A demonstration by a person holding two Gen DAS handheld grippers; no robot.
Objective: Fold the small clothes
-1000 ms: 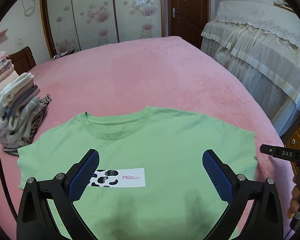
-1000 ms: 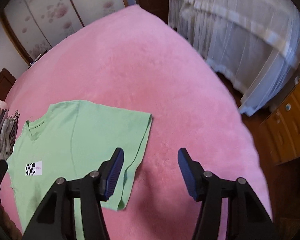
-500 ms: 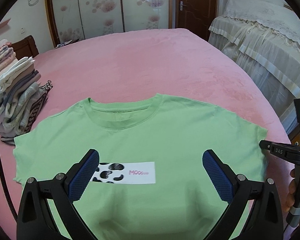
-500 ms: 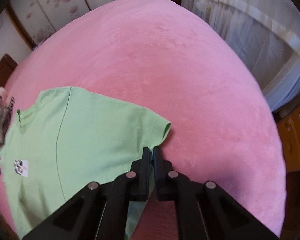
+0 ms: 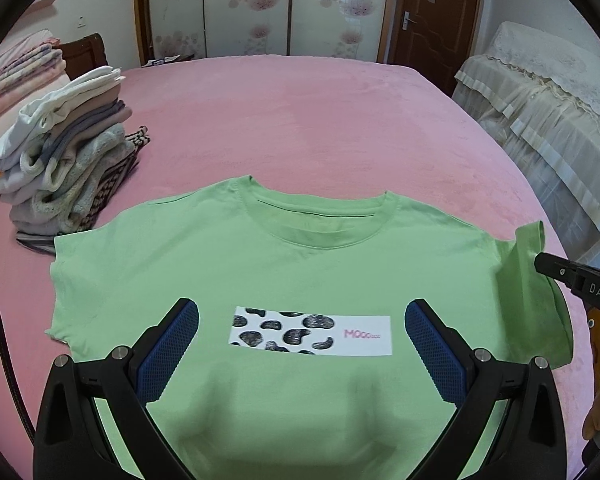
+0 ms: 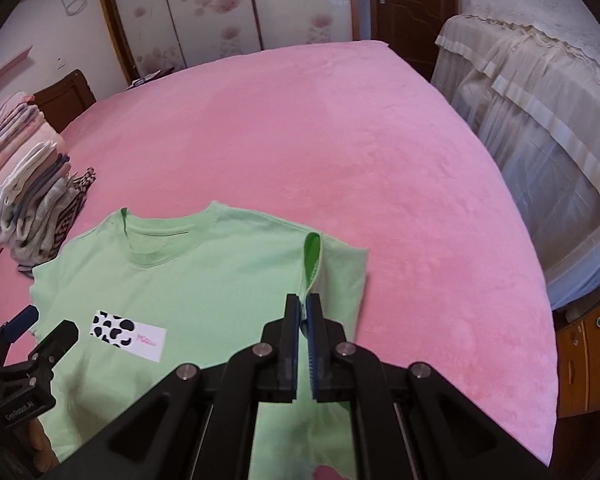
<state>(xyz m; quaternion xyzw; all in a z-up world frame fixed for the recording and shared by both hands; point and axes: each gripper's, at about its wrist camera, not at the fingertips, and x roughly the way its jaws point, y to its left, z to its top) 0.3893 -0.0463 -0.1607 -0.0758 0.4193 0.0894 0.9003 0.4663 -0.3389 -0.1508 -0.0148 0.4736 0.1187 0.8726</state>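
A small light green T-shirt lies face up on the pink bed, with a white cow-spot label on its chest. My left gripper hovers open over the chest, nothing between its fingers. My right gripper is shut on the T-shirt's right sleeve edge and holds it lifted and folded inward over the shirt. In the left wrist view the raised sleeve stands up at the shirt's right side beside the right gripper's tip. The left gripper shows at the lower left of the right wrist view.
A stack of folded clothes sits on the pink bed to the left of the shirt. A lace-covered piece of furniture stands to the right, and a wooden cabinet stands by the bed's right edge. A wardrobe and door fill the far wall.
My right gripper closed on the right sleeve edge, then lifted it and carried it inward over the shirt. My left gripper shifted so the shirt's chest label now lies between its fingers.
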